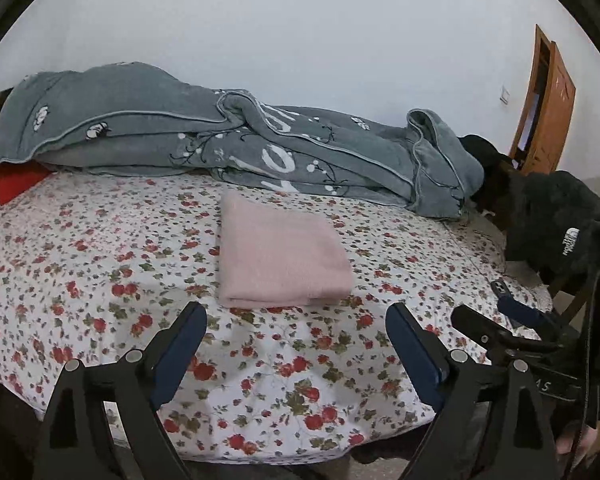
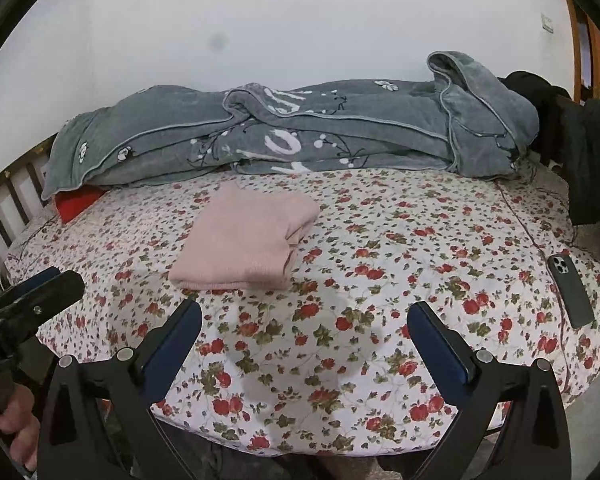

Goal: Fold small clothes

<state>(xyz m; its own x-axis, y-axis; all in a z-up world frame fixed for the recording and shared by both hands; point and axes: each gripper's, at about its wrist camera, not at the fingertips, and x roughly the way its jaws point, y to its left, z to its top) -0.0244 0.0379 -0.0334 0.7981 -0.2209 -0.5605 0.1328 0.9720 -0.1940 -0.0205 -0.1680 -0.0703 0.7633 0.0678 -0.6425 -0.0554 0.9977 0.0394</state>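
Observation:
A pink garment (image 1: 278,254) lies folded into a neat rectangle on the floral bed sheet (image 1: 100,248). It also shows in the right wrist view (image 2: 246,240). My left gripper (image 1: 296,312) is open and empty, held just short of the garment's near edge. My right gripper (image 2: 304,314) is open and empty, held near the bed's front edge, to the right of the garment. The right gripper shows at the right of the left wrist view (image 1: 488,316). The left gripper shows at the left edge of the right wrist view (image 2: 48,280).
A crumpled grey blanket (image 1: 220,140) lies along the back of the bed. A red item (image 1: 16,180) pokes out under its left end. A phone (image 2: 571,290) lies at the bed's right edge. A black jacket (image 1: 556,224) hangs at the right. A wooden door (image 1: 548,116) stands beyond.

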